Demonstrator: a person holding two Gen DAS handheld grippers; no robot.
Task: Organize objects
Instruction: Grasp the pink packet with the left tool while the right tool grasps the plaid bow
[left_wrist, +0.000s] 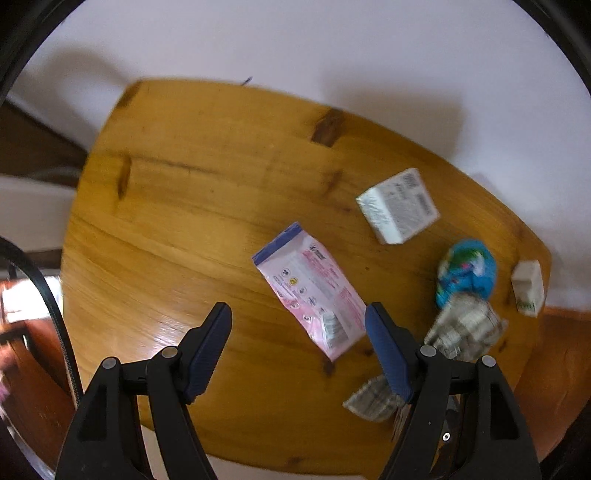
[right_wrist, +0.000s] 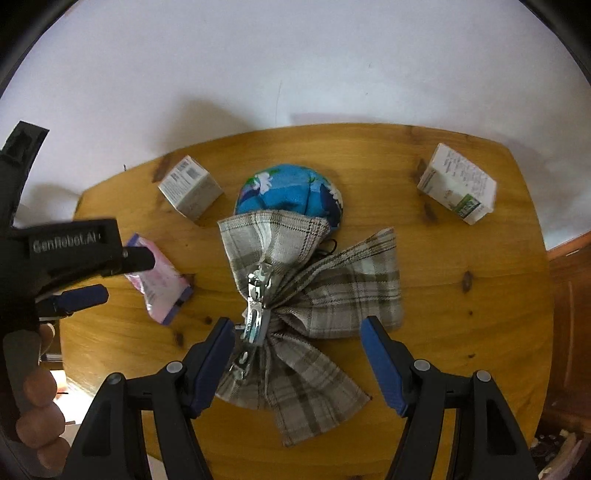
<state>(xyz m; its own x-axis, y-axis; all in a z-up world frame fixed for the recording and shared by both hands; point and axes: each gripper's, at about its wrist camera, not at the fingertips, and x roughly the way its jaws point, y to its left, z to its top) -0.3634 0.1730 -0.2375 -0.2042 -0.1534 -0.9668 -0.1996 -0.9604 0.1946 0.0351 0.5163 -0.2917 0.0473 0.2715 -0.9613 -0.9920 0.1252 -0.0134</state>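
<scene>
We judge nothing sorted yet: pink foil packet mid-table, two white cartons toward far edge, plaid cloth pouch over blue floral fabric centre. Left gripper and right gripper both open, empty, above the table.

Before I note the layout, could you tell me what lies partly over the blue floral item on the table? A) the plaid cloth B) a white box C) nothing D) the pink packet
A: in the right wrist view the plaid cloth overlaps the near edge of the blue floral item; the packet and boxes sit apart from it.
</scene>
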